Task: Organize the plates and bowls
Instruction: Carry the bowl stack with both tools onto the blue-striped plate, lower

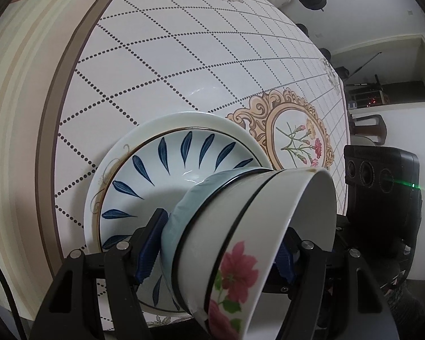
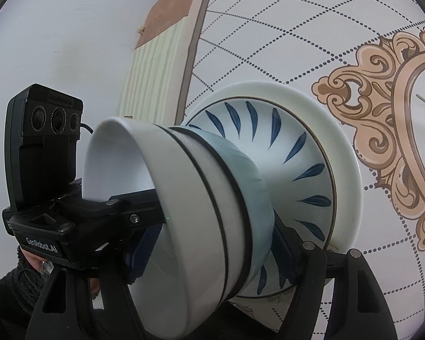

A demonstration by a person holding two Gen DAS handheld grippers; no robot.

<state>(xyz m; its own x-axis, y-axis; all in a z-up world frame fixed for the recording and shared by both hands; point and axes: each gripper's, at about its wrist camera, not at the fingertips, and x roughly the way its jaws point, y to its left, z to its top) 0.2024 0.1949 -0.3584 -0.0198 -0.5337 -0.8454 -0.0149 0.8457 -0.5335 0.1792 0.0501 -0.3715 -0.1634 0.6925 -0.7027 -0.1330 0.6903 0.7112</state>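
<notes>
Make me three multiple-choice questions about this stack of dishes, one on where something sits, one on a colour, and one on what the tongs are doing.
1. Where does the blue-leaf plate sit?
A. On a larger white plate
B. Straight on the tablecloth
C. Inside a bowl

2. What colour is the flower on the outer bowl?
A. Yellow
B. Pink
C. Purple

3. What are the left tongs and right tongs doing?
A. Both hanging open, away from the dishes
B. Only one holds a dish
C. Both closed on the nested bowls

Answers:
1. A: the white plate rim rings the leaf plate all round.
2. B: pink petals with green leaves show on its side in the left wrist view.
3. C: each view shows its blue pads pressing either side of the nested bowls.
</notes>
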